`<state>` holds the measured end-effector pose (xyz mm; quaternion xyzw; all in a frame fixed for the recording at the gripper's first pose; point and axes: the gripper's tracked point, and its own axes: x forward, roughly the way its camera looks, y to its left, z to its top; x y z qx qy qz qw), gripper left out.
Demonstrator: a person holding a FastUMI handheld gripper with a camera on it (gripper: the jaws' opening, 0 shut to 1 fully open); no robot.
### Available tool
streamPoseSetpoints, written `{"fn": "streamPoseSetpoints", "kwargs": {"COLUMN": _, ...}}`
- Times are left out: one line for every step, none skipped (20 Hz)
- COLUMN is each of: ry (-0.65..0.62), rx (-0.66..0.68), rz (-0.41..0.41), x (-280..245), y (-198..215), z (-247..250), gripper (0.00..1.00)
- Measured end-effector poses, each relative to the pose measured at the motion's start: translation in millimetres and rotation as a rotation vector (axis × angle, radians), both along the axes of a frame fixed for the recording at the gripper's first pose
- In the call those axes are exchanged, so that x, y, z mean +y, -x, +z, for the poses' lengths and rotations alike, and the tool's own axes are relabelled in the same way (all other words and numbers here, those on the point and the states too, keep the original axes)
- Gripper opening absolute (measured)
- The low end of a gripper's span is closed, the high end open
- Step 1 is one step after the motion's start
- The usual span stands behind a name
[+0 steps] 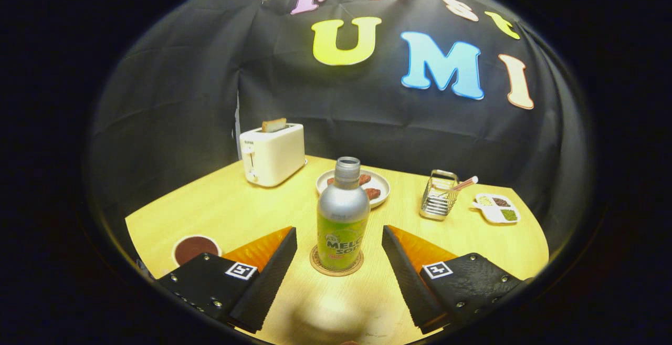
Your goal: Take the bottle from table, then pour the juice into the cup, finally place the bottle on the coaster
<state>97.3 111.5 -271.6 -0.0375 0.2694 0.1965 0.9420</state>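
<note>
My gripper (338,242): fingers spread wide, holding nothing, touching nothing. The bottle (342,215) stands upright between the fingertips, w/ clear gaps both sides. Bottle sits on the round coaster (336,267), centred on it; cap off, neck open. Contents not visible through the metal body, so fill level can't be told.

Cup (195,248): on the table (236,208) just beyond my left finger, partly hidden by it; dark liquid inside, near the rim.

Other containers: plate (379,183) behind the bottle, a few reddish-brown pieces on it. Toaster (272,153) at far left, one slice standing up from the slot. Wire rack (438,195) to the right of the plate, utensil w/ pinkish handle leaning out. Small divided dish (496,208) beyond the rack, green and dark fillings in separate compartments.
</note>
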Motion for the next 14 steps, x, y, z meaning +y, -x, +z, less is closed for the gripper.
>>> {"fn": "streamPoseSetpoints", "kwargs": {"ry": -0.004, "rx": -0.027, "rz": -0.009, "x": -5.0, "y": 2.8, "z": 15.6, "gripper": 0.99}}
{"fn": "streamPoseSetpoints", "kwargs": {"ry": -0.006, "rx": -0.054, "rz": -0.014, "x": -8.7, "y": 5.3, "z": 31.0, "gripper": 0.99}}
{"fn": "streamPoseSetpoints", "kwargs": {"ry": -0.007, "rx": -0.076, "rz": -0.014, "x": -11.8, "y": 9.7, "z": 43.3, "gripper": 0.99}}
{"fn": "streamPoseSetpoints", "kwargs": {"ry": -0.003, "rx": -0.094, "rz": -0.014, "x": -15.3, "y": 14.2, "z": 54.7, "gripper": 0.99}}
{"fn": "streamPoseSetpoints", "kwargs": {"ry": 0.004, "rx": -0.112, "rz": -0.02, "x": -21.3, "y": 18.5, "z": 65.4, "gripper": 0.99}}
{"fn": "streamPoseSetpoints", "kwargs": {"ry": 0.008, "rx": -0.131, "rz": -0.029, "x": -26.3, "y": 23.1, "z": 77.4, "gripper": 0.99}}
{"fn": "streamPoseSetpoints", "kwargs": {"ry": 0.005, "rx": -0.153, "rz": -0.041, "x": -30.6, "y": 27.8, "z": 89.1, "gripper": 0.99}}
{"fn": "streamPoseSetpoints", "kwargs": {"ry": -0.004, "rx": -0.173, "rz": -0.053, "x": -33.7, "y": 32.3, "z": 99.5, "gripper": 0.99}}
{"fn": "streamPoseSetpoints", "kwargs": {"ry": -0.014, "rx": -0.187, "rz": -0.066, "x": -37.8, "y": 37.7, "z": 107.5, "gripper": 0.98}}
{"fn": "streamPoseSetpoints", "kwargs": {"ry": -0.023, "rx": -0.196, "rz": -0.078, "x": -41.6, "y": 42.2, "z": 114.5, "gripper": 0.99}}
{"fn": "streamPoseSetpoints", "kwargs": {"ry": -0.026, "rx": -0.205, "rz": -0.091, "x": -47.8, "y": 47.4, "z": 119.5, "gripper": 0.99}}
{"fn": "streamPoseSetpoints", "kwargs": {"ry": -0.023, "rx": -0.211, "rz": -0.108, "x": -54.2, "y": 51.2, "z": 124.8, "gripper": 0.99}}
{"fn": "streamPoseSetpoints", "kwargs": {"ry": -0.02, "rx": -0.22, "rz": -0.128, "x": -61.2, "y": 54.7, "z": 129.7, "gripper": 0.99}}
{"fn": "streamPoseSetpoints", "kwargs": {"ry": -0.024, "rx": -0.231, "rz": -0.144, "x": -66.3, "y": 58.2, "z": 134.7, "gripper": 0.99}}
